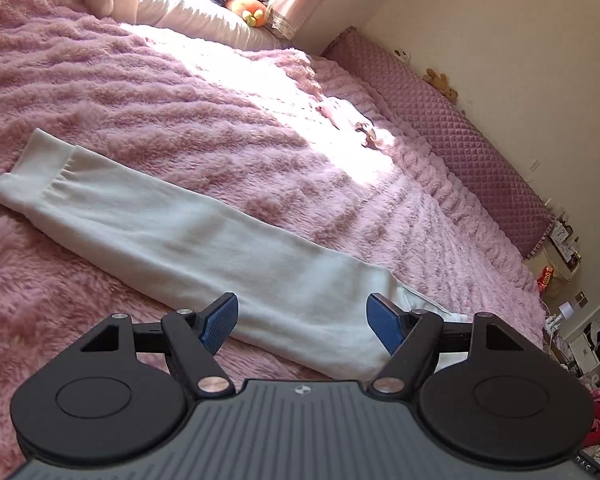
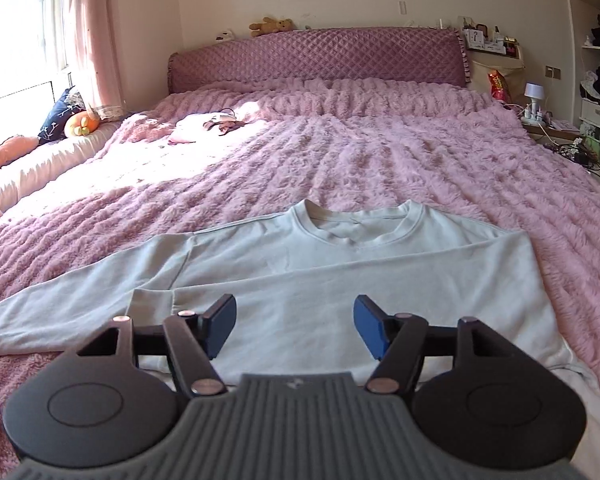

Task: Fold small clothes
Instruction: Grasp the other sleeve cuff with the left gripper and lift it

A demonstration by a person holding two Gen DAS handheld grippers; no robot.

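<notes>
- Nearest the lens on the right, the right gripper [image 2: 295,326] hangs with its two blue-padded fingers spread wide and nothing between them, low over the body of the pale mint long-sleeved cotton sweatshirt [image 2: 320,280].
- Over to the left: the left gripper [image 1: 302,322] is likewise released, jaws apart and empty, poised above the sleeve near where it meets the shoulder.
- The sweatshirt lies flat on the near part of the bed, round collar [image 2: 358,222] pointing toward the headboard. Laid out front-up like that, it looks ready for folding.
- One sleeve is already brought across the chest, its ribbed cuff [image 2: 154,300] resting on the body just beside the right gripper's left finger.
- The other sleeve [image 1: 172,236] runs out straight across the blanket, cuff [image 1: 36,168] at the far end, well apart from the left gripper. My read: that's the next piece to fold in, which is why the left gripper waits over it.
- Count so far: one sweatshirt, two sleeves, one folded in and one still out; two grippers, both empty.
- Underneath it all, a fluffy pink ribbed plush blanket [image 2: 400,152] covers the whole bed; its pile may drag on the fabric.
- Farther up, in the sun patch, a small heap of pale pink clothing [image 2: 204,124] sits alone, possibly next in line.
- At the back, one quilted mauve headboard [image 2: 320,60] with a brown teddy bear [image 2: 270,24] on top.
- By the window side, one orange plush toy [image 2: 82,122].
</notes>
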